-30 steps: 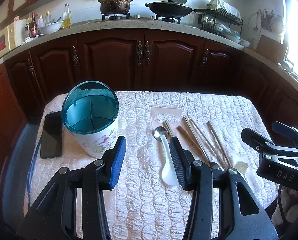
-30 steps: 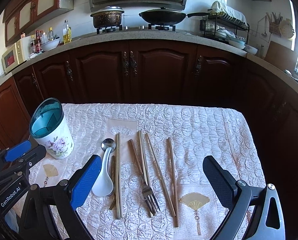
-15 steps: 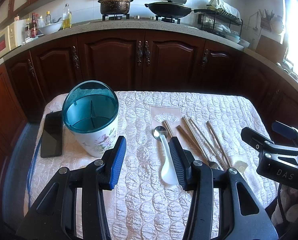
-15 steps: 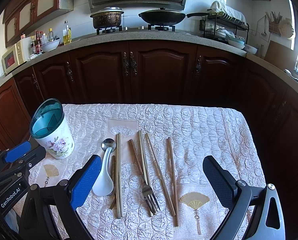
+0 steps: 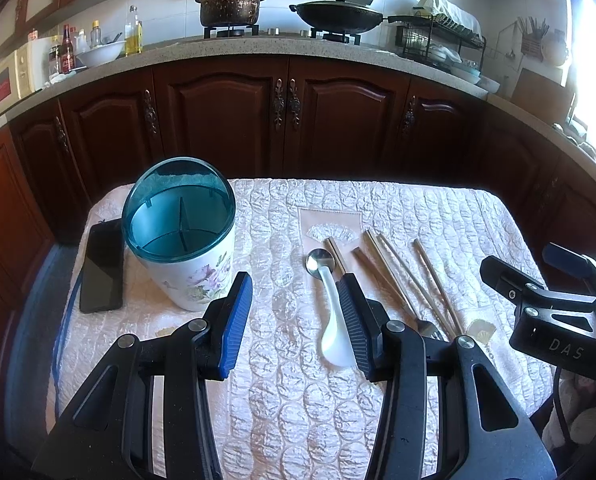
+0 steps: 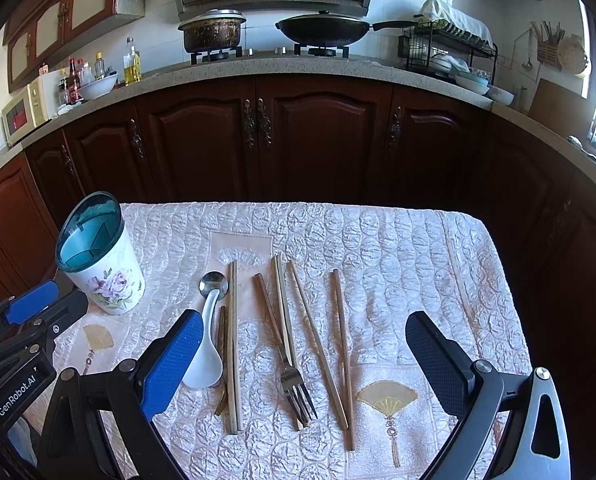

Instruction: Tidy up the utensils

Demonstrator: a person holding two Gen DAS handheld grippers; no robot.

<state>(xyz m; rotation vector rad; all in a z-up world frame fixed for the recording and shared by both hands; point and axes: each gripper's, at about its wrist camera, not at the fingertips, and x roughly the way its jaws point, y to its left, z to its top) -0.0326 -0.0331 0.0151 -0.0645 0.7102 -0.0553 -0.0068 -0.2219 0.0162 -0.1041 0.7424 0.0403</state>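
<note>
Our left tool [image 5: 294, 320] and right tool [image 6: 301, 344] hover released and empty over the table [image 6: 397, 248], the left one's finger hiding part of the white spoon [image 6: 204, 354] lying among chopsticks [image 6: 339, 344] and a fork [image 6: 296, 392], with the utensil holder [image 5: 180, 236] and a phone [image 5: 102, 266] standing to the left.

The left gripper [image 5: 294, 320] hangs above the quilted desk [image 5: 437, 208], fingers [image 5: 234, 320] spread and empty. A floral utensil holder [image 5: 180, 236] with a divided teal insert stands upright beside a black phone [image 5: 102, 266]. A white ceramic spoon [image 5: 331, 320], metal spoon [image 5: 319, 262], chopsticks [image 5: 393, 268] and fork [image 5: 427, 326] lie to its right.
</note>
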